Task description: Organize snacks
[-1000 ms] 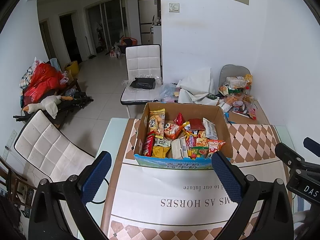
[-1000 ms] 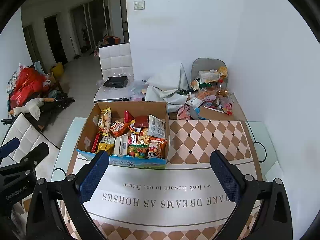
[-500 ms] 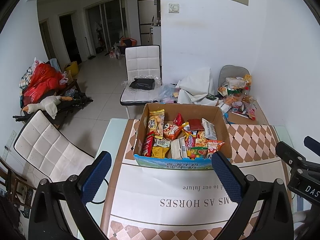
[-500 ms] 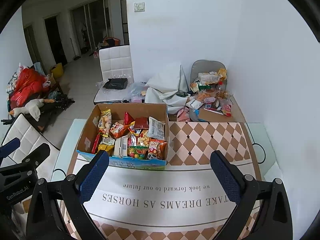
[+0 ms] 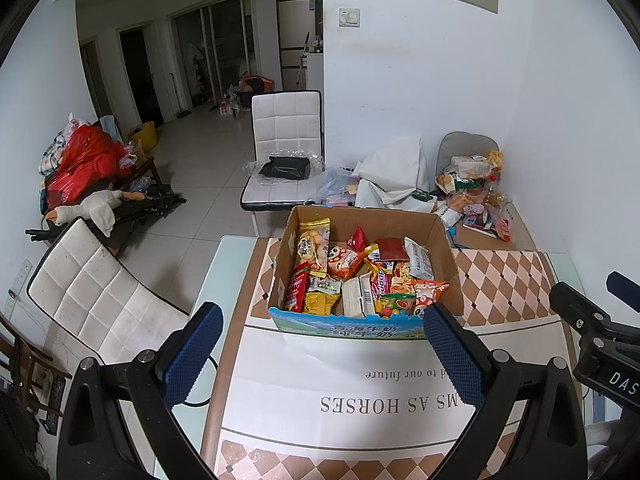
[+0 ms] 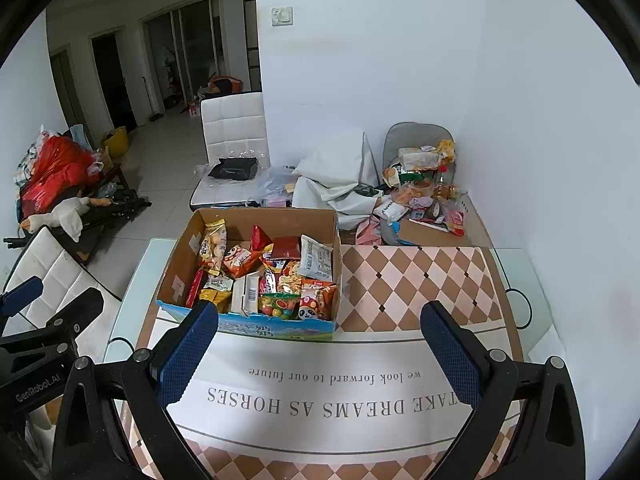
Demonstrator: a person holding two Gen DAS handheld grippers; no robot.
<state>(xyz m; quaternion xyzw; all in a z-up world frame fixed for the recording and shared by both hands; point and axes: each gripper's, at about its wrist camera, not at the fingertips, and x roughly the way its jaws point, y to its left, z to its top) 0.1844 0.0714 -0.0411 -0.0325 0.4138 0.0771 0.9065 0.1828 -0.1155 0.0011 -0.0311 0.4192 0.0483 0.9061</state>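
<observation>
A brown cardboard box with a blue and green front (image 5: 362, 328) (image 6: 280, 326) sits on the counter with a pink and brown diamond-pattern cloth (image 5: 504, 284) (image 6: 416, 284). The box is open on top and full of snack packs. Inside it are a yellow bag of round puffs (image 5: 312, 240) (image 6: 212, 246) near the back left, an orange bag with a cartoon face (image 5: 344, 260) (image 6: 240, 260) next to it, a clear white packet with black print (image 5: 418, 258) (image 6: 317, 258) at the back right, and a see-through bag of bright round candies (image 5: 394, 305) (image 6: 278, 306) at the front. The left tool (image 5: 320, 356) hangs over the near part of the counter with its two blue pads wide apart and nothing between them. The right tool (image 6: 320, 354) is the same, pads wide apart and holding nothing, just in front of the box. A white strip of cloth with upside-down black words (image 5: 360, 396) (image 6: 320, 400) lies under both tools. More snacks are in a messy pile of bags on the far right corner (image 5: 476, 196) (image 6: 424, 188) behind the box. A white padded chair (image 5: 286, 136) (image 6: 234, 128) stands beyond the counter, with a black thing in plastic wrap on its seat.
</observation>
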